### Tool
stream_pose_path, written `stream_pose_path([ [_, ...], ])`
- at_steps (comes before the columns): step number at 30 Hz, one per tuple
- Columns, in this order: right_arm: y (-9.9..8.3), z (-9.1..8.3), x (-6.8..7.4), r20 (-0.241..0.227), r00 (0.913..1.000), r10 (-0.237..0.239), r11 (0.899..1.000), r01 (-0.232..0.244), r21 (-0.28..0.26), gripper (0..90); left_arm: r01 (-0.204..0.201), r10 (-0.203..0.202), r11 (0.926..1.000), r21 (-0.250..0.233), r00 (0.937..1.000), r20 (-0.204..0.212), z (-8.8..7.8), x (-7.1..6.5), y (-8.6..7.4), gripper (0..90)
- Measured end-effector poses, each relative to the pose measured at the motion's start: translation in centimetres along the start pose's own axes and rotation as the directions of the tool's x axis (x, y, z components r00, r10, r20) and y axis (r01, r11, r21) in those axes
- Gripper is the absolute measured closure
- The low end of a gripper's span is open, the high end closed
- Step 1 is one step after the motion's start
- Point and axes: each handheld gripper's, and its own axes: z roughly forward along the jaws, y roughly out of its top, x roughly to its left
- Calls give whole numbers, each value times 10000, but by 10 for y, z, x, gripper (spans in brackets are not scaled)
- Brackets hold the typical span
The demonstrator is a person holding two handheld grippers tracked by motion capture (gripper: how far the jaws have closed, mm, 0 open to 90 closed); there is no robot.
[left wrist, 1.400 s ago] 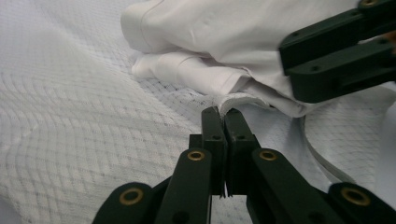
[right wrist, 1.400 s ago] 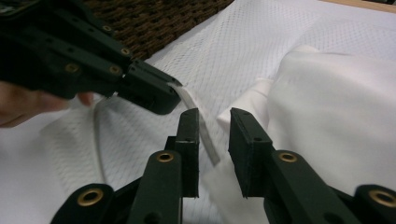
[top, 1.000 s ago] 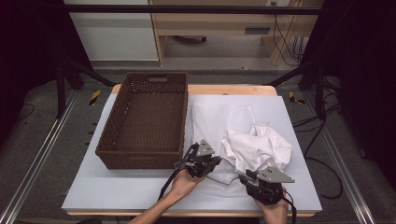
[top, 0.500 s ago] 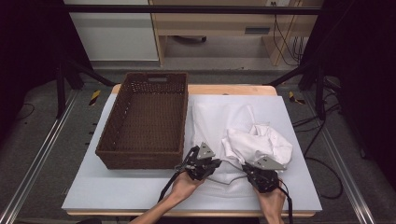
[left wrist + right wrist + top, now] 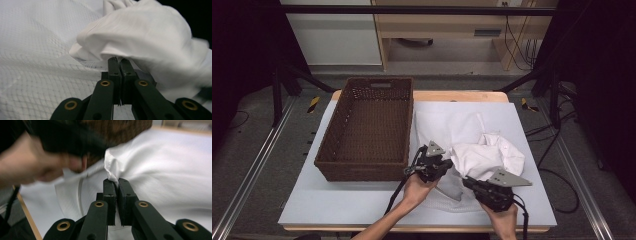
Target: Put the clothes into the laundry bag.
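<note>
**Inspector:** Currently, both grippers are closed on cloth. The left gripper (image 5: 446, 165) has its jaws pressed together on a thin edge of the white garment (image 5: 484, 157), as its own view shows at (image 5: 119, 61). The right gripper (image 5: 468, 182) has just been closing, and in its own view (image 5: 116, 182) a pinched fold of the same fabric stands up from between the jaws.

**Supervisor:** Where does the garment lie?

**Inspector:** On the grey table mat (image 5: 337, 205), to the right of the wicker basket (image 5: 367, 130), partly spread flat and partly bunched in a heap just beyond the two grippers. The basket holds nothing that I can see.

**Supervisor:** Risks from here?

**Inspector:** Three, in my judgement. First, each grip takes little material near the jaw tips; a lift could let the smooth fabric slide out, most likely on the right, where only a narrow ridge is caught. Second, the two holds sit close together near the front edge, so most of the garment would hang and drag across the mat, and the bunched part may unfold unevenly. Third, the basket wall stands just beside the left gripper; a sideways carry could snag trailing cloth on the weave or the rim. The left hand (image 5: 419, 187) also sits near the right gripper's path.
</note>
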Motion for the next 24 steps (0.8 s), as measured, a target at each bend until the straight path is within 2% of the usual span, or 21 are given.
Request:
stream_pose_path([
  [2,-8,16,1,-169,9998,85,9989,-77,457,858,-24,26,9997,-244,10000,56,-4,-2,4,886],
  [4,-11,29,0,171,9998,107,9965,-121,827,852,-139,143,9993,-335,9998,106,-8,-4,6,886],
  [7,-7,45,-2,787,9969,82,9964,-148,839,845,-286,289,9989,-375,9996,70,-13,-5,3,886],
  [10,-4,57,-7,1341,9909,-71,9953,-59,964,841,-229,232,9991,-355,9997,92,-18,-2,-4,886],
  [11,-4,62,-9,1504,9886,8,9942,-170,1063,837,-235,239,9992,-310,9996,124,-19,0,-7,886],
  [13,-7,68,-12,1495,9885,245,9913,-434,1244,814,-293,296,9993,-214,9995,129,-18,3,-15,885],
  [14,-9,69,-13,1434,9894,225,9905,-415,1311,795,-300,302,9994,-197,9995,126,-18,4,-17,885],
  [16,-10,70,-11,1326,9911,152,9893,-342,1419,767,-219,223,9995,-239,9996,169,-17,6,-22,885],
  [18,-8,64,-9,1006,9948,165,9917,-292,1255,738,-136,141,9995,-278,9997,192,-16,7,-23,885],
  [19,-7,60,-9,883,9960,134,9933,-234,1132,725,-172,177,9994,-304,9997,174,-16,7,-22,886],
  [24,4,27,-3,958,9953,-155,9988,110,477,664,-357,359,9990,-273,9993,56,-18,5,-22,885],
])
